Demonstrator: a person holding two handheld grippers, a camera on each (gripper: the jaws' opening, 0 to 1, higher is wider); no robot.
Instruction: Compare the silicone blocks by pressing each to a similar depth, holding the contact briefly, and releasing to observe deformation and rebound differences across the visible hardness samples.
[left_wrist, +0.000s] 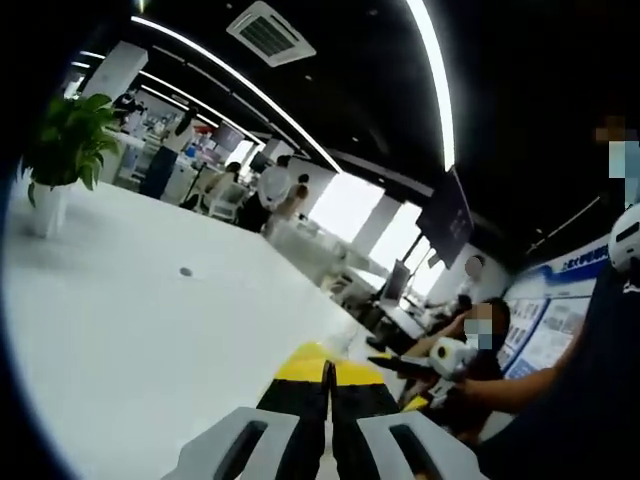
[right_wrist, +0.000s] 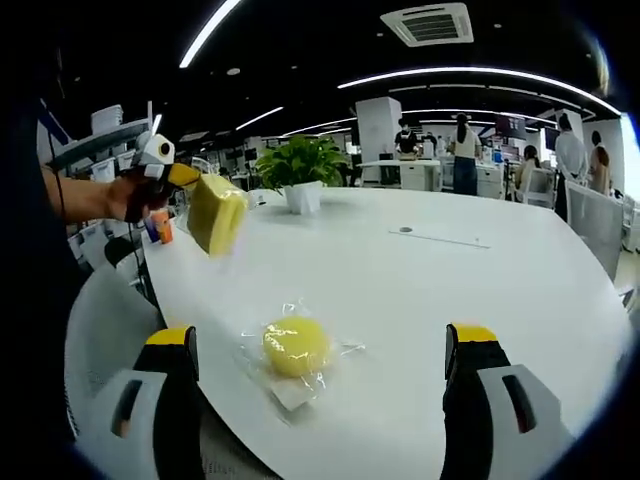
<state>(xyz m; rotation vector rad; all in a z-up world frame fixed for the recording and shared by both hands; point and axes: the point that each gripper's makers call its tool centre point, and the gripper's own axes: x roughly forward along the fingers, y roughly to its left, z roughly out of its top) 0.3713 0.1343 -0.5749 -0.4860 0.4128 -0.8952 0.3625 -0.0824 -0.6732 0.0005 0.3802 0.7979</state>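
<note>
The left gripper (right_wrist: 185, 178) is lifting a yellow block (right_wrist: 216, 213) at ten o'clock, apparently clamped; the wide-open right gripper (right_wrist: 320, 345) is framing an unpressed wrapped sample (right_wrist: 295, 347).

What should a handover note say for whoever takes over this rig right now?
Left gripper: jaws closed together with nothing between them, raised over the white table.
Right gripper: jaws wide open, low over the table, framing a round yellow block that lies in clear wrapping.
In the right gripper view, a gripper coming in from the left holds a second yellow block up off the table.
Potted plant stands further back.
Done: cannot tell.
Left: the wrapped block appears unpressed at this moment; press, hold, release, then compare.
</note>
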